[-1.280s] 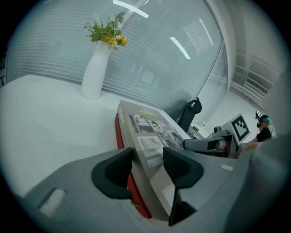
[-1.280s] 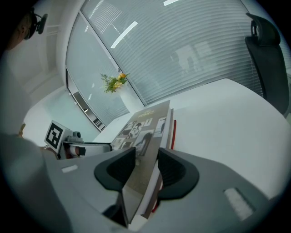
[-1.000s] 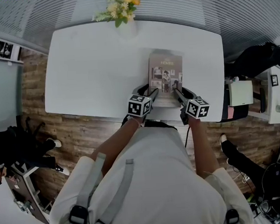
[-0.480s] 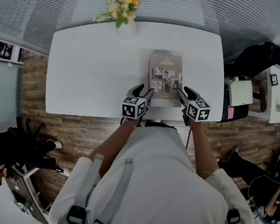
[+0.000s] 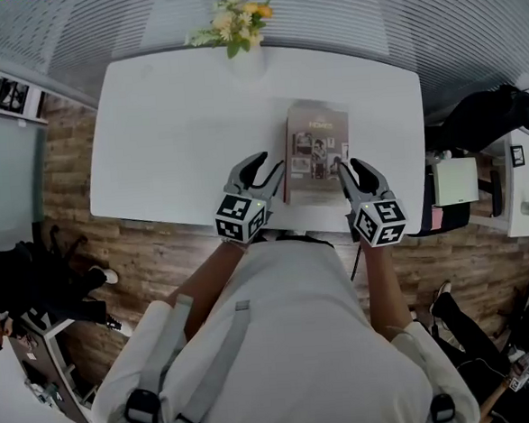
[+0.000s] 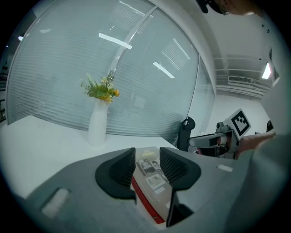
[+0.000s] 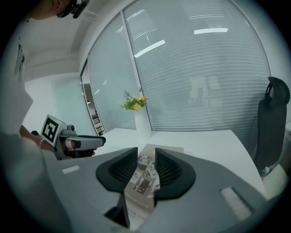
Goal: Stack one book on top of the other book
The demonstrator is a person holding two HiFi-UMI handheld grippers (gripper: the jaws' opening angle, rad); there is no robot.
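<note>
A book with a brown photo cover [image 5: 317, 148] lies flat near the front edge of the white table [image 5: 169, 131]. In the left gripper view a red edge shows under the book's [image 6: 151, 182] left side. My left gripper [image 5: 270, 163] hovers just left of it, raised off the table. My right gripper [image 5: 353, 165] hangs at its right side, also raised. Both pairs of jaws are closing with nothing gripped. The book [image 7: 142, 184] shows only through the gap of each, lying below and beyond the pads.
A white vase of flowers [image 5: 241, 31] stands at the table's far edge. A black chair [image 5: 484, 118] sits past the right end. Shelving and other furniture stand on the wooden floor either side.
Both grippers have lifted off the table and drawn back from the book's sides toward the person. The jaws look narrower. The book has stayed in place.
</note>
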